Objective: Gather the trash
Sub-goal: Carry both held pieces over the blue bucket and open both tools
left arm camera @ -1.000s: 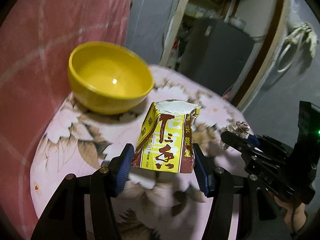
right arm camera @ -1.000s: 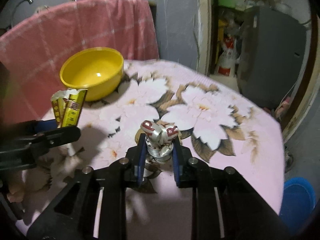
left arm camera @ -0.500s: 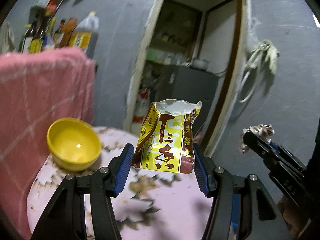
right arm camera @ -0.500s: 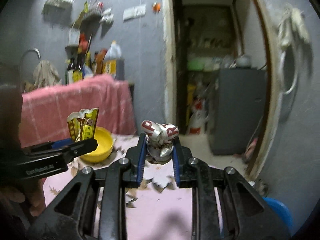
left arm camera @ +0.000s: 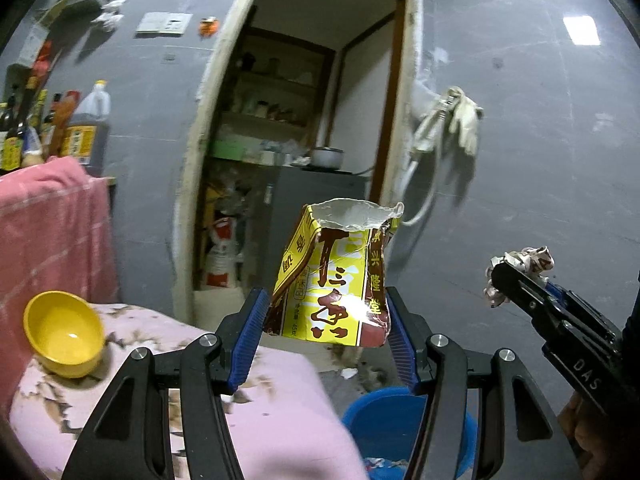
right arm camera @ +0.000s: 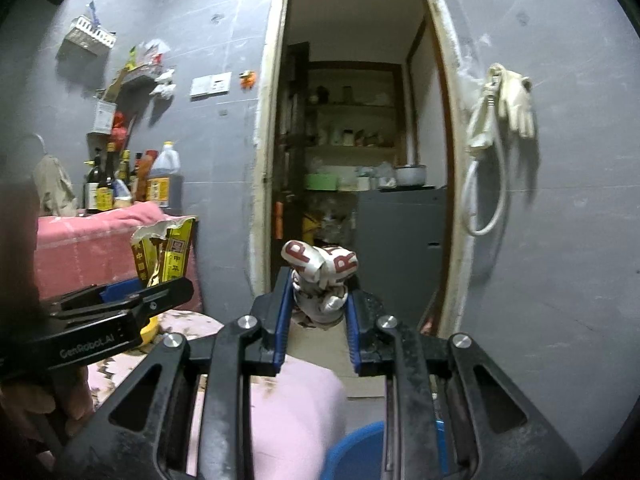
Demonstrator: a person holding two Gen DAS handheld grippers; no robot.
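Note:
My left gripper (left arm camera: pixel 326 320) is shut on a torn yellow and brown carton (left arm camera: pixel 334 276) and holds it high in the air past the table edge. The carton also shows at the left of the right wrist view (right arm camera: pixel 166 254). My right gripper (right arm camera: pixel 316 308) is shut on a crumpled white and red wrapper (right arm camera: pixel 320 280), also raised; it shows at the right of the left wrist view (left arm camera: pixel 520 276). A blue bin (left arm camera: pixel 384 420) stands on the floor below both grippers, with some scraps inside; its rim shows low in the right wrist view (right arm camera: pixel 356 452).
A pink flowered table (left arm camera: pixel 272 412) lies low left with a yellow bowl (left arm camera: pixel 64 338) on it. A pink cloth (left arm camera: pixel 44 232) hangs behind. Bottles (right arm camera: pixel 132 184) stand at the wall. An open doorway (right arm camera: pixel 356 184) with a grey cabinet (right arm camera: pixel 400 248) is ahead.
Both grippers have lifted their trash off the table and swung right, off the table edge. The blue bin has come into view under them. The bowl has dropped back to the left.

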